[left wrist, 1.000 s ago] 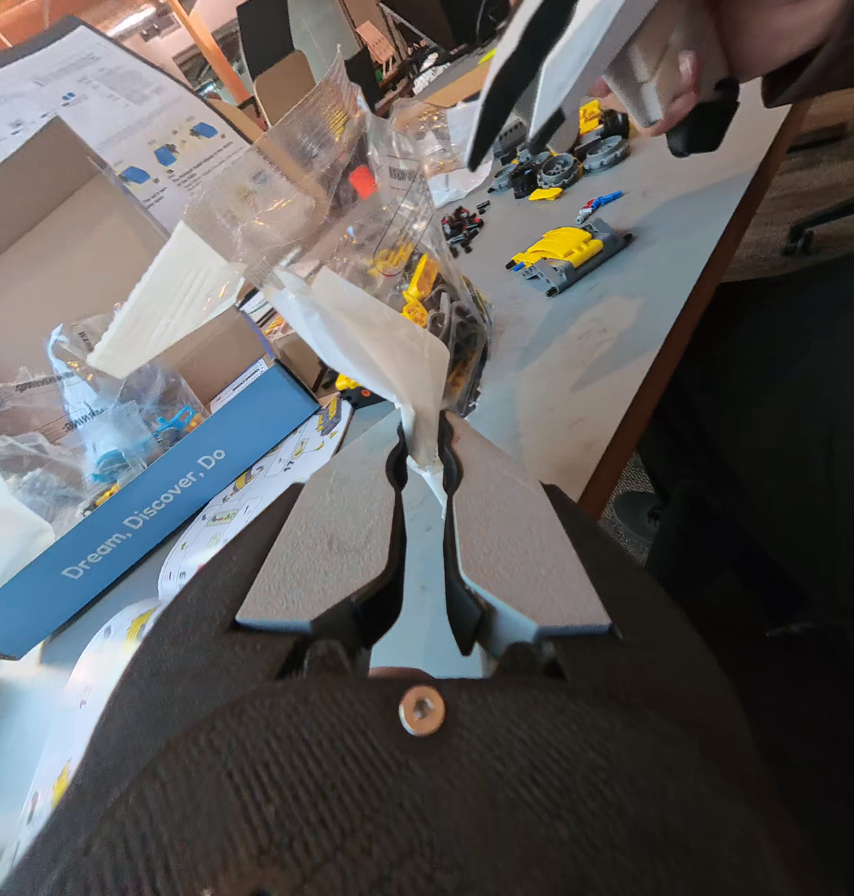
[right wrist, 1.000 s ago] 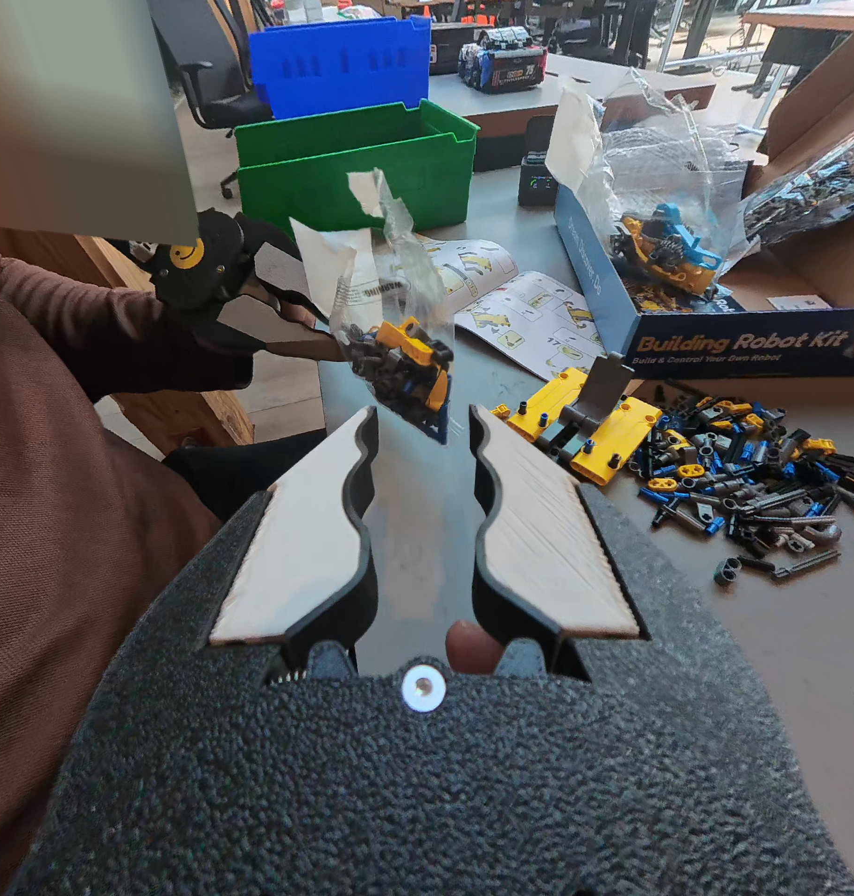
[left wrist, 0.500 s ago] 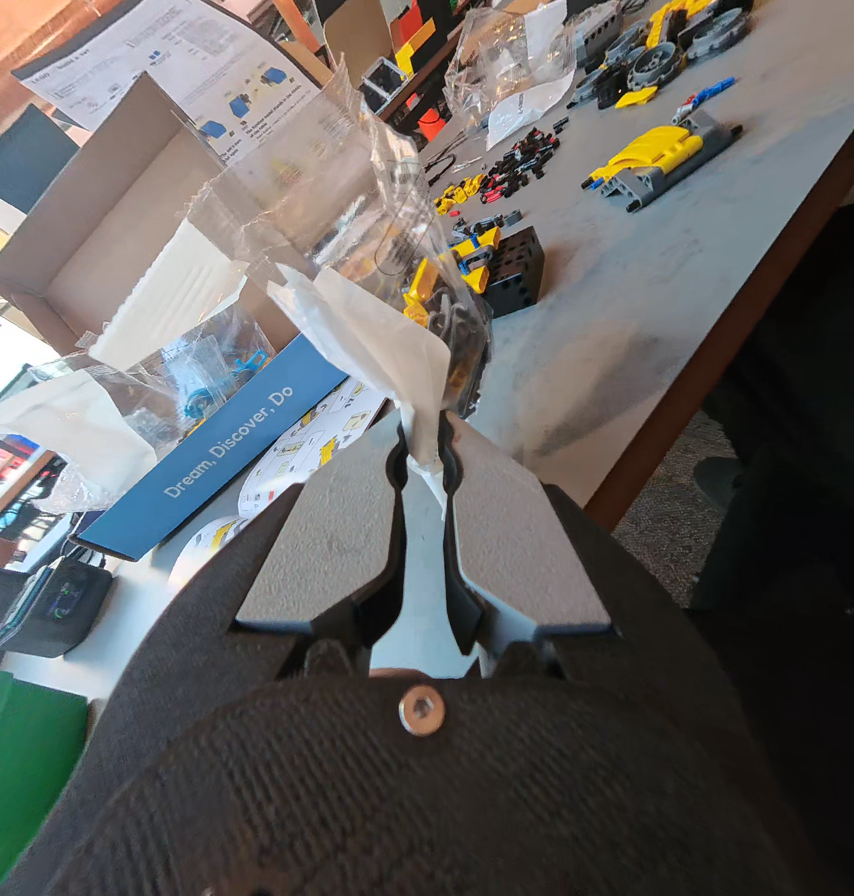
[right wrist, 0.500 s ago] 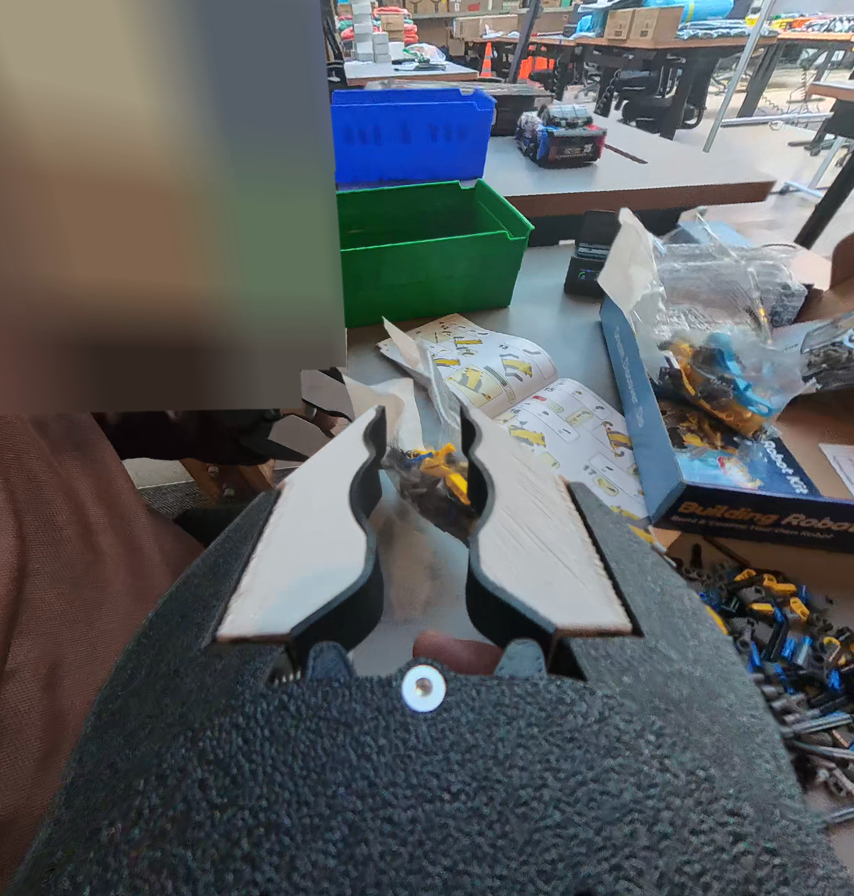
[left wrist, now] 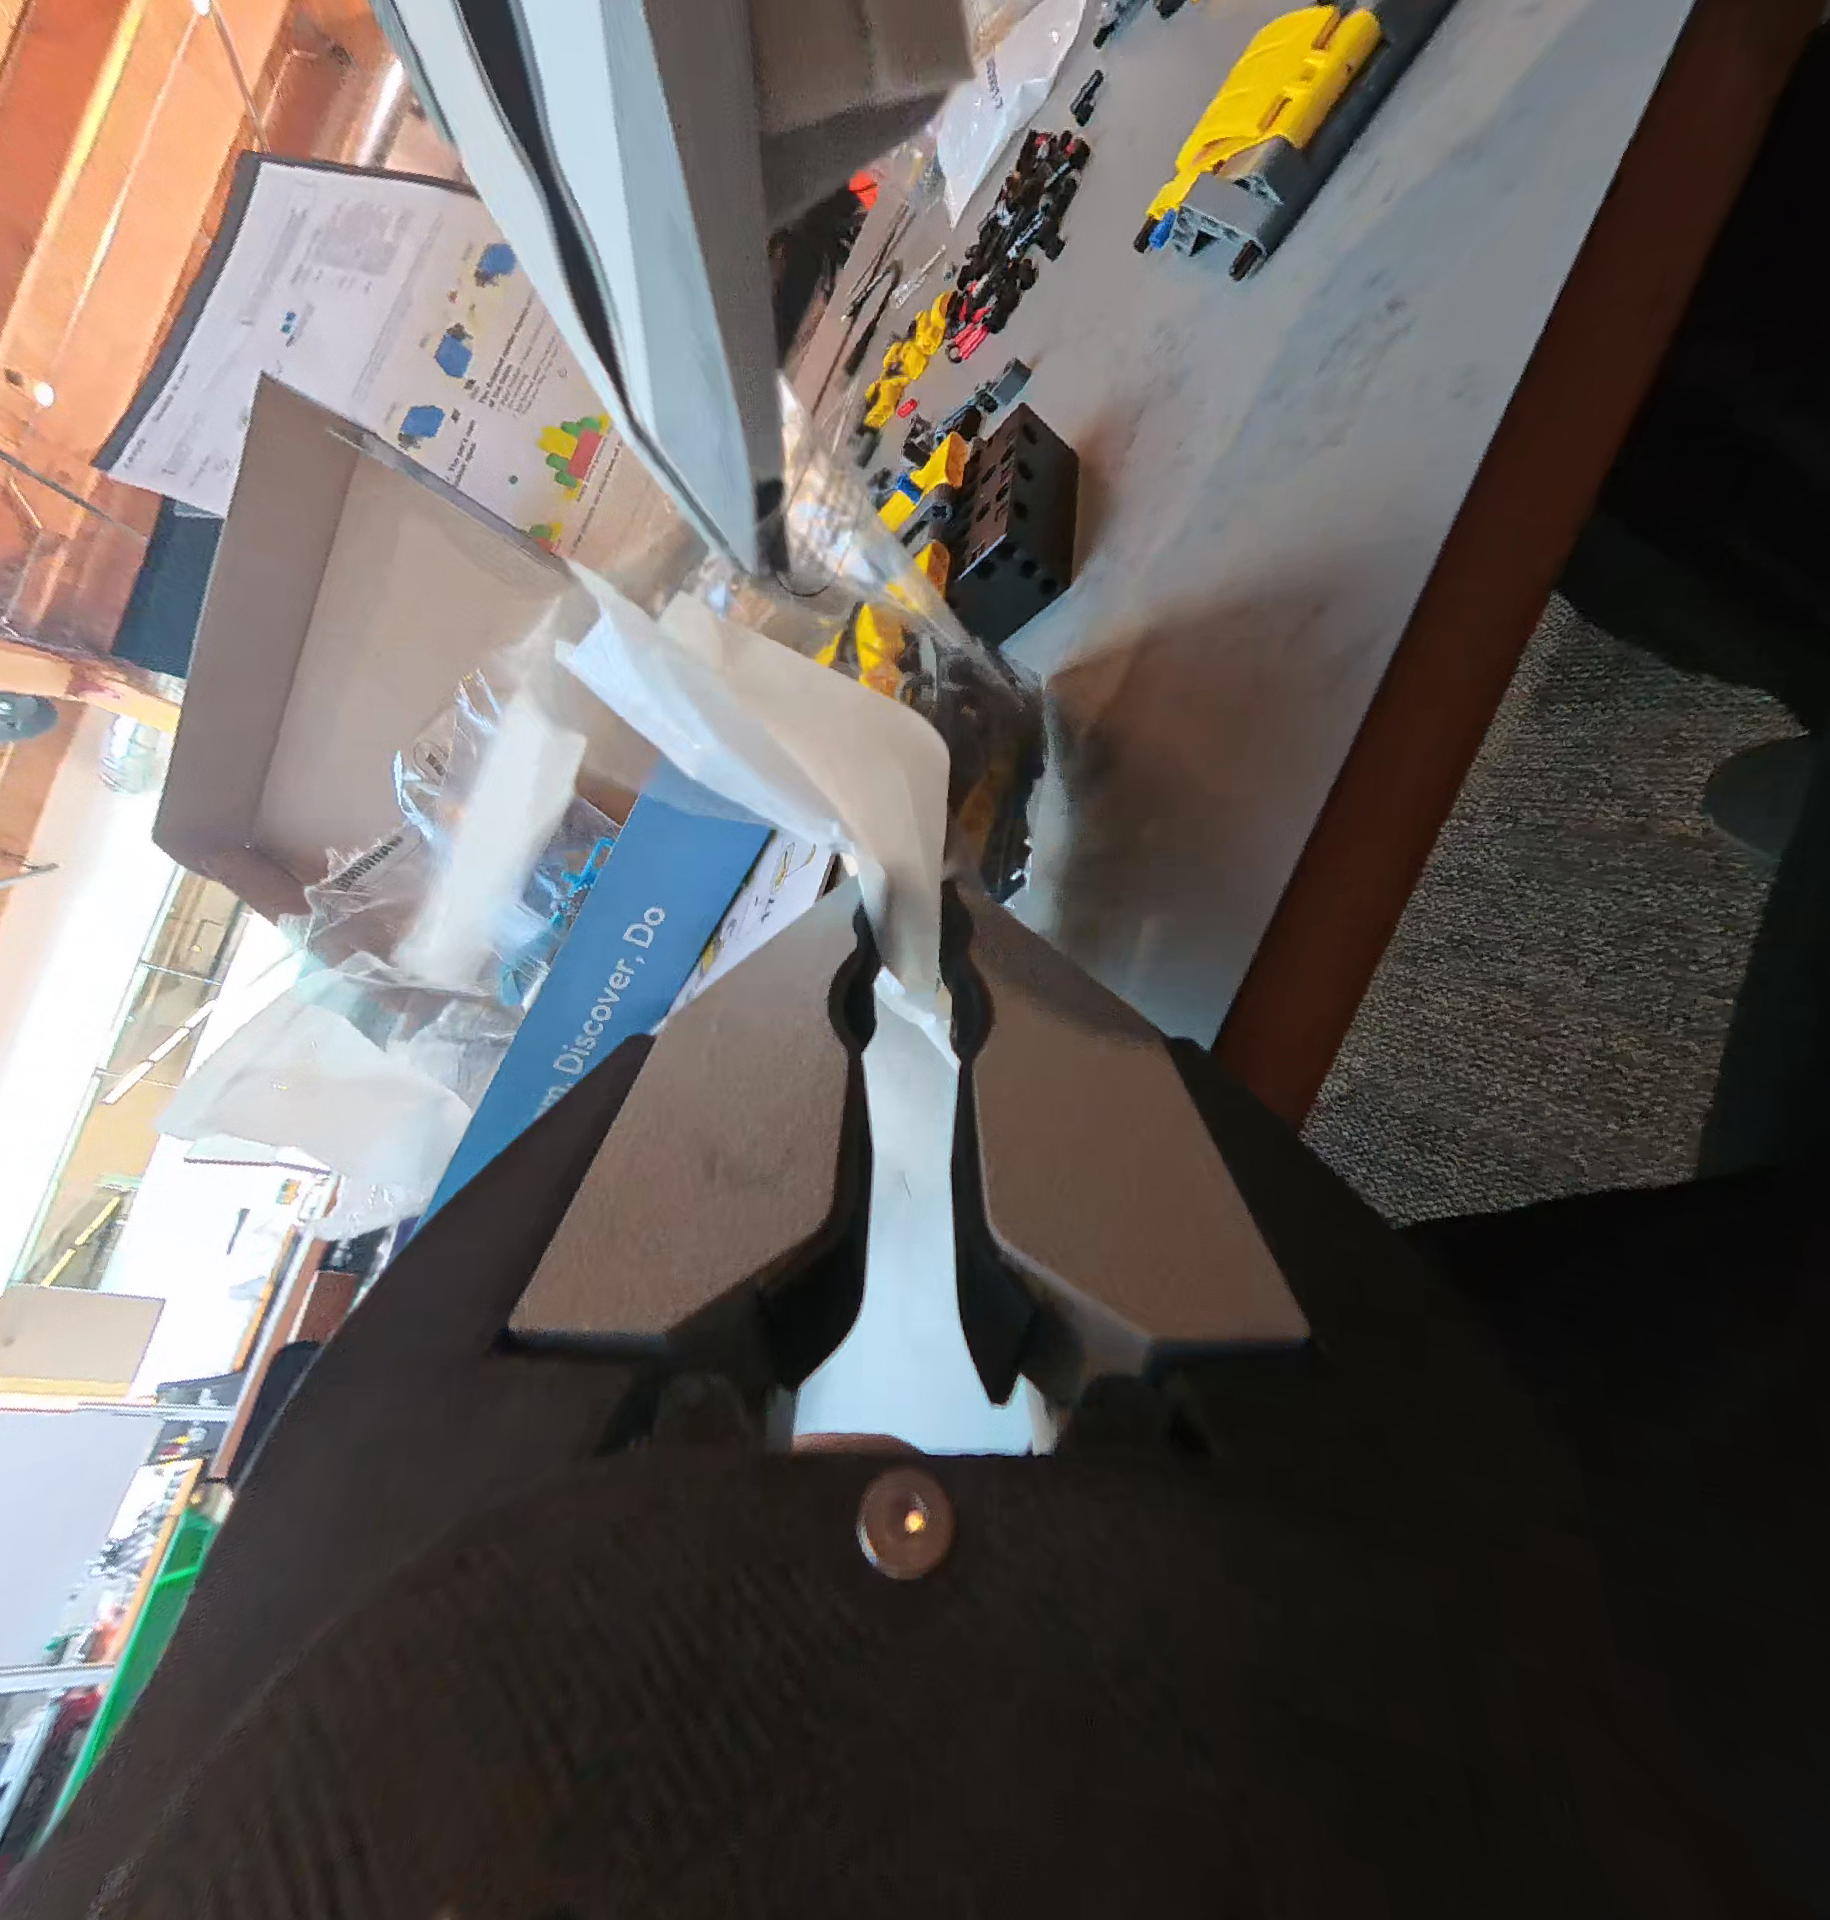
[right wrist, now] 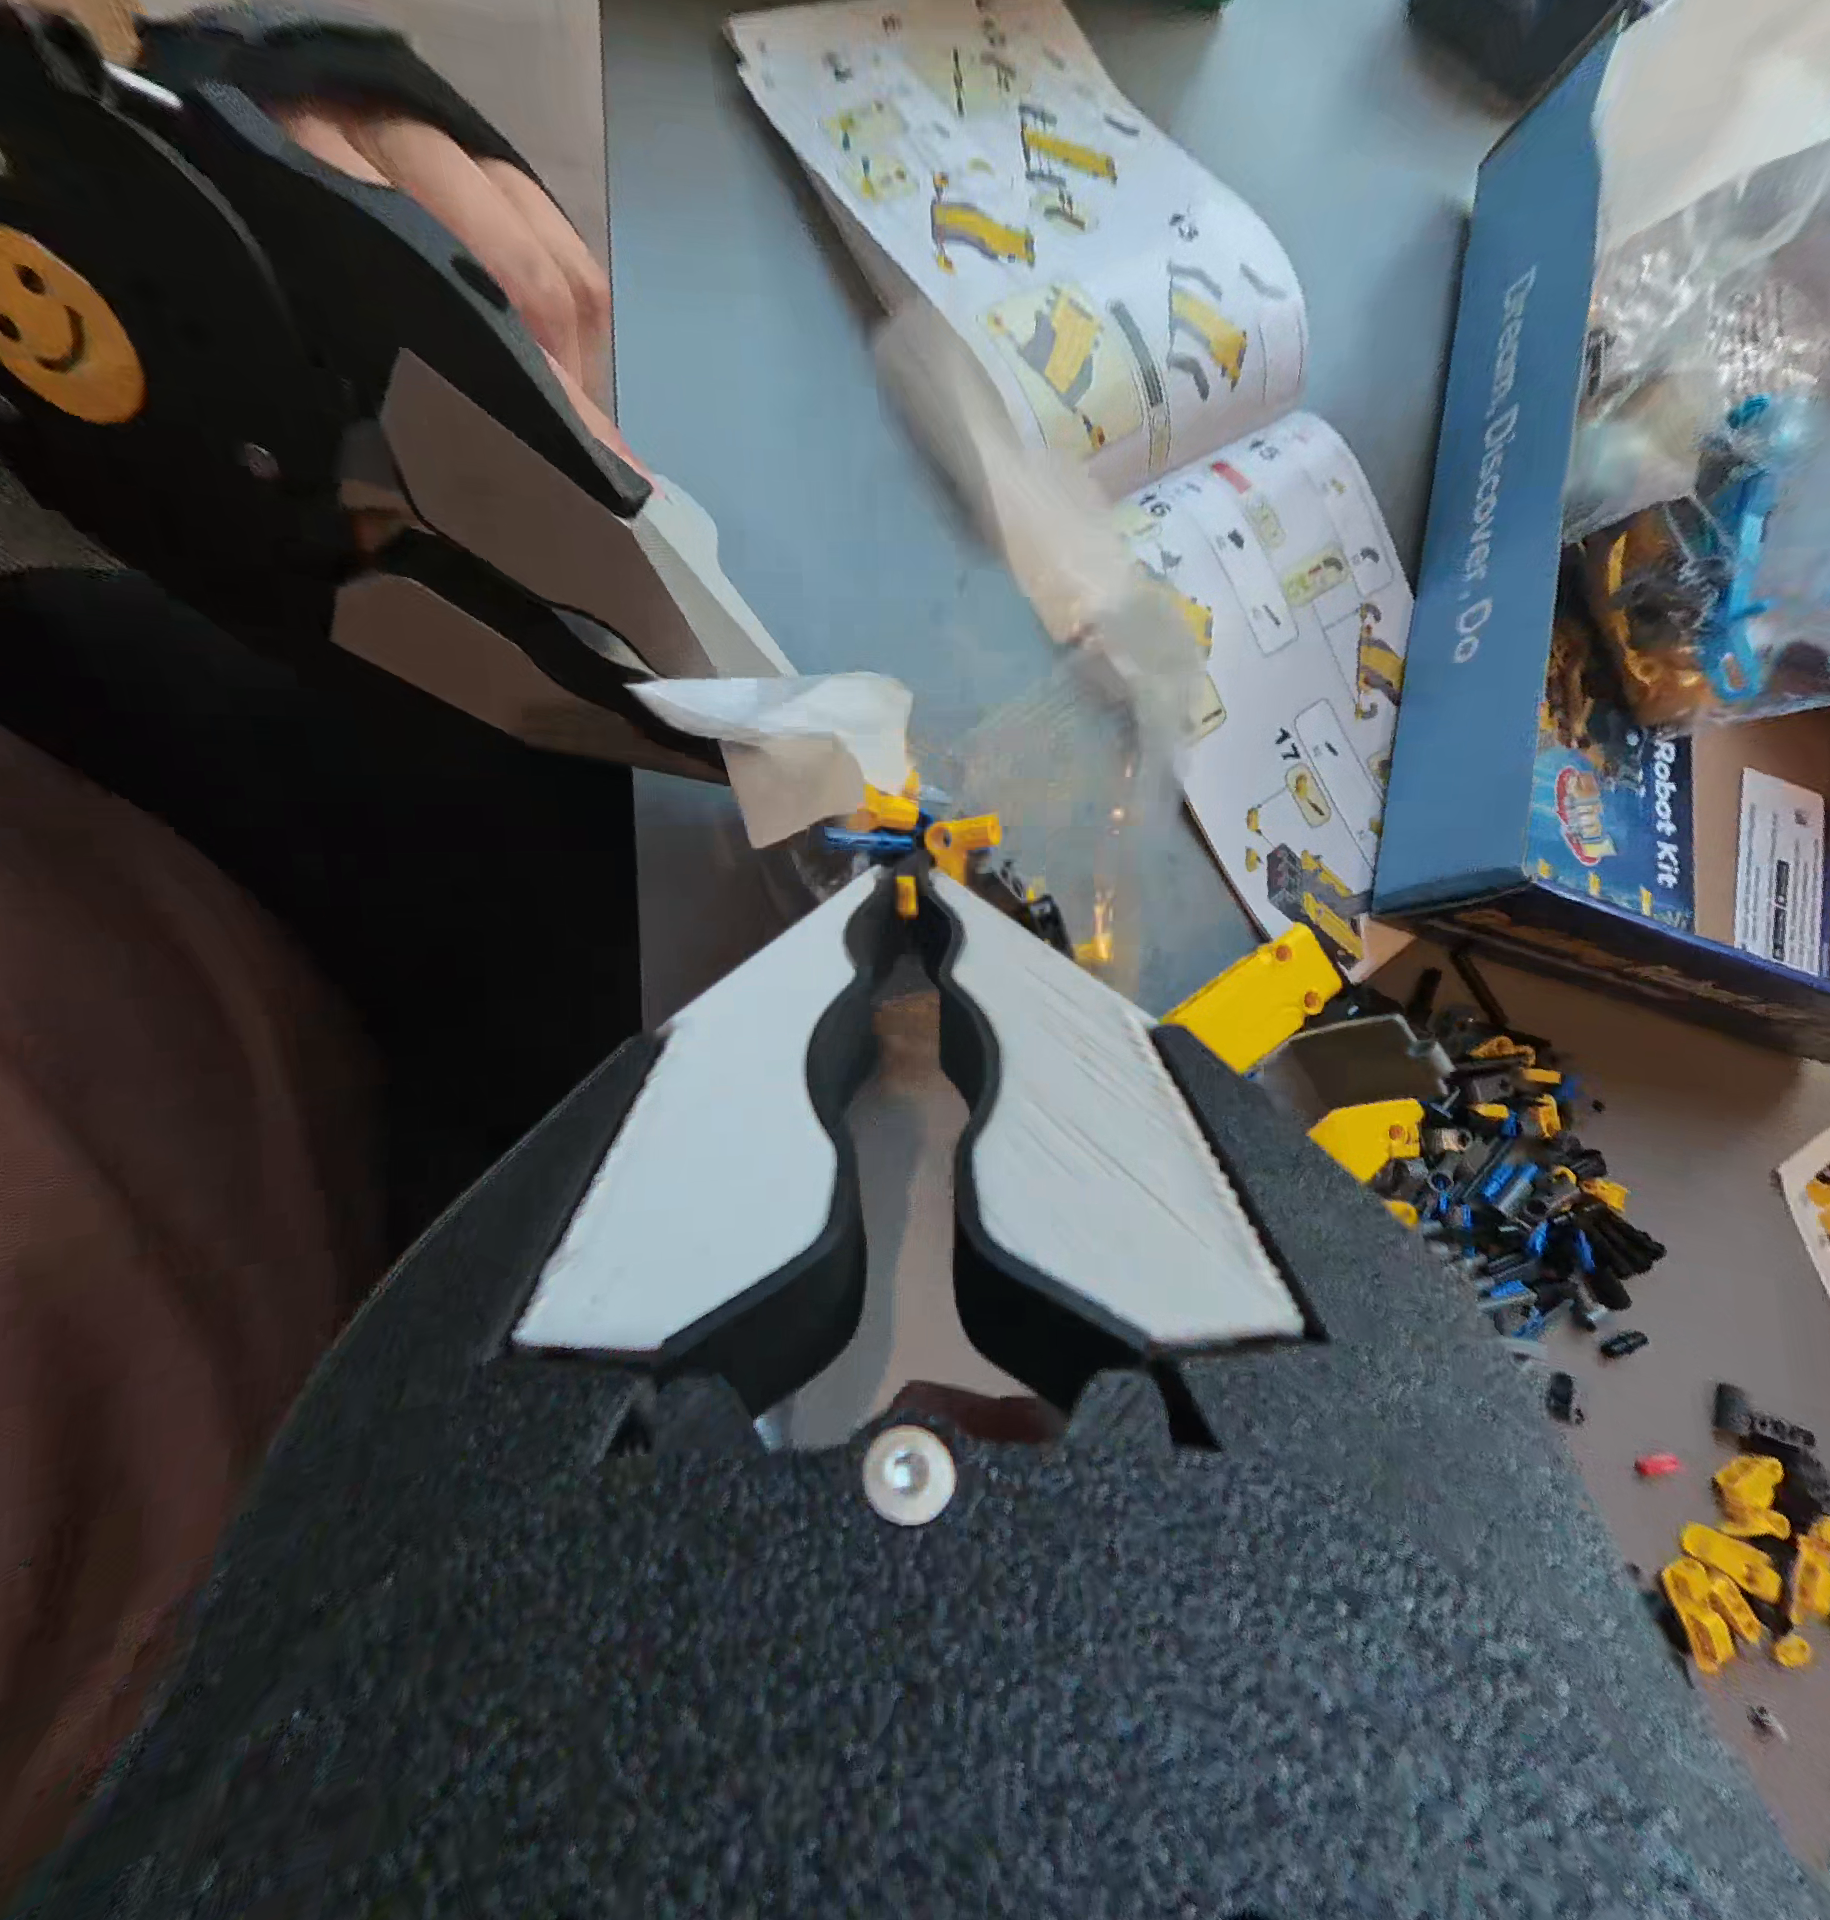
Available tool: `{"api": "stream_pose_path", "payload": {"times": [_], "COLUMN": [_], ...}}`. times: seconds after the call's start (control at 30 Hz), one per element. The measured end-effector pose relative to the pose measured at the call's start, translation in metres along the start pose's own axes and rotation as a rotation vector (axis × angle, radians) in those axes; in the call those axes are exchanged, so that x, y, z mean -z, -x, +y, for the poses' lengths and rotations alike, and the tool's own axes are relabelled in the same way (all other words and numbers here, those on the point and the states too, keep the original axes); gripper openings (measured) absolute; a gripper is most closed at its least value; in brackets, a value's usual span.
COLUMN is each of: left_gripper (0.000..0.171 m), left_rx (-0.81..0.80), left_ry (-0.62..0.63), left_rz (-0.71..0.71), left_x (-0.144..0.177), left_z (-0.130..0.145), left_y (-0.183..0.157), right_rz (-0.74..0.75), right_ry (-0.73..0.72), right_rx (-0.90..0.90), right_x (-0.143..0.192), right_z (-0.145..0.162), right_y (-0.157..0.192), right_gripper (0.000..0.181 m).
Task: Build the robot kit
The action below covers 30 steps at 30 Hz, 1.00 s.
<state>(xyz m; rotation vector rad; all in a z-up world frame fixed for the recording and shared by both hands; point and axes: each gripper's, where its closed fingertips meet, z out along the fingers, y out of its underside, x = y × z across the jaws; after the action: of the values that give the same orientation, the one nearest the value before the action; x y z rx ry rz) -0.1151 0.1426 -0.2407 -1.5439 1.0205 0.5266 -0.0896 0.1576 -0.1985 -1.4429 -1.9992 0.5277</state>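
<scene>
Left gripper, fingers pressed together on the white paper label end of a clear plastic bag of yellow and dark building pieces; the bag hangs above the near edge of the grey table. Right gripper, fingertips closed on the opposite end of the same bag, where yellow and blue pieces bunch against the film; in the left wrist view this gripper descends from above onto the bag's top. In the right wrist view the left gripper enters from the left with the white label in its tips, and a yellow smiley disc sits on its black body. Beyond the bag lies an open instruction booklet, and to its right a blue kit box holding further bags of parts. A yellow and grey assembly and a heap of small blue, black and yellow pins lie beside the right gripper. Motion blur obscures the bag's middle, so whether the film is torn cannot be determined.
</scene>
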Motion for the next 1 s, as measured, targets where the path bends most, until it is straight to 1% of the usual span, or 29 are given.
{"api": "stream_pose_path", "payload": {"times": [0.03, 0.07, 0.13, 0.3, 0.37, 0.43, 0.5, 0.57, 0.67, 0.83, 0.9, 1.0], "left_gripper": [0.006, 0.005, 0.005, 0.005, 0.005, 0.005, 0.005, 0.005, 0.005, 0.005, 0.005, 0.006], "left_rx": [-0.012, -0.019, -0.026, -0.050, -0.102, -0.157, -0.197, -0.208, -0.200, -0.169, -0.159, -0.137], "left_ry": [0.000, -0.010, -0.012, -0.016, -0.009, 0.002, 0.007, 0.012, 0.021, 0.023, 0.018, 0.017], "left_rz": [-0.001, 0.004, 0.012, 0.019, 0.013, 0.000, -0.013, -0.016, -0.014, -0.008, -0.003, 0.000], "left_x": [-0.001, -0.001, -0.002, -0.004, -0.005, -0.006, -0.008, -0.009, -0.008, -0.008, -0.008, -0.008], "left_z": [-0.001, -0.004, -0.006, -0.008, -0.009, -0.010, -0.011, -0.010, -0.007, -0.006, -0.006, -0.005], "left_y": [-0.001, -0.002, -0.004, -0.008, -0.011, -0.013, -0.014, -0.014, -0.013, -0.013, -0.014, -0.013], "right_rz": [0.027, 0.043, 0.045, 0.073, 0.032, 0.027, 0.062, 0.095, 0.111, 0.067, 0.053, 0.059], "right_ry": [0.032, 0.064, 0.105, 0.093, 0.099, 0.110, 0.139, 0.172, 0.151, 0.068, 0.051, 0.032], "right_rx": [-0.013, -0.026, -0.033, -0.011, -0.031, -0.060, -0.078, -0.039, -0.014, -0.065, -0.059, -0.038], "right_x": [-0.002, -0.005, -0.008, -0.013, -0.015, -0.017, -0.021, -0.026, -0.030, -0.035, -0.036, -0.037], "right_z": [0.005, 0.010, 0.017, 0.019, 0.018, 0.018, 0.022, 0.028, 0.025, 0.021, 0.021, 0.021], "right_y": [-0.004, -0.006, -0.006, -0.009, -0.003, -0.003, -0.010, -0.014, -0.012, -0.012, -0.010, -0.009], "right_gripper": [0.010, 0.014, 0.014, 0.010, 0.011, 0.015, 0.014, 0.013, 0.014, 0.014, 0.006, 0.005]}}
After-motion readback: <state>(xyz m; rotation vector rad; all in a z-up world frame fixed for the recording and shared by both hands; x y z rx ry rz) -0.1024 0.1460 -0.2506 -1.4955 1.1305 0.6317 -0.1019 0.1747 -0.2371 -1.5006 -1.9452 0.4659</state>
